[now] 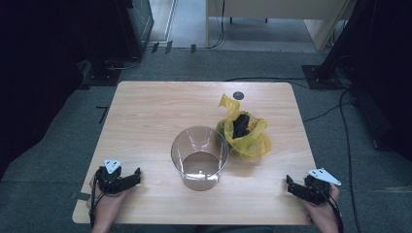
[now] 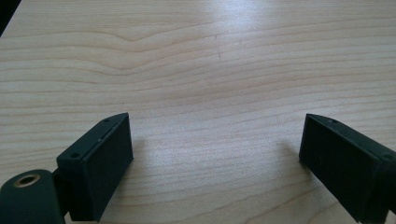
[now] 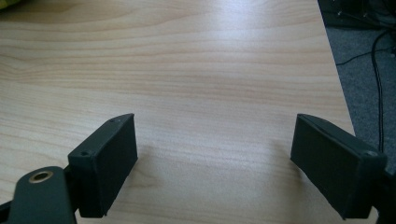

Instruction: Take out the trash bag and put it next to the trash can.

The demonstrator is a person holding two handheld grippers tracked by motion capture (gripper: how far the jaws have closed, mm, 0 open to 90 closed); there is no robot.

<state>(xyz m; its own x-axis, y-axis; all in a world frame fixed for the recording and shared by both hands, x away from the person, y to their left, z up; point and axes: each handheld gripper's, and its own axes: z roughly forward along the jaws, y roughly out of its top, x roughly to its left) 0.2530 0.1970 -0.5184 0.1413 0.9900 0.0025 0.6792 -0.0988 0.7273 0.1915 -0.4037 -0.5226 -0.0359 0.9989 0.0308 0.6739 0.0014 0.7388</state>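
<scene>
A clear plastic cup-like container [image 1: 199, 156] stands near the middle of the wooden table [image 1: 145, 116]. Just right of it and a little farther back lies a crumpled yellow plastic bag [image 1: 245, 133] with something black [image 1: 240, 124] inside. My left gripper [image 1: 127, 178] rests at the table's front left, held by a hand; in the left gripper view its jaws stand wide apart over bare wood, left gripper [image 2: 215, 154] open. At the front right my right gripper [image 1: 293, 187] is likewise open, with nothing between the jaws of the right gripper [image 3: 215, 156].
A small dark round spot [image 1: 238, 95] sits near the table's far edge. Grey carpet surrounds the table, with cables [image 1: 347, 145] on the floor at the right and dark equipment at the left and right. The table's right edge [image 3: 338, 88] runs close by my right gripper.
</scene>
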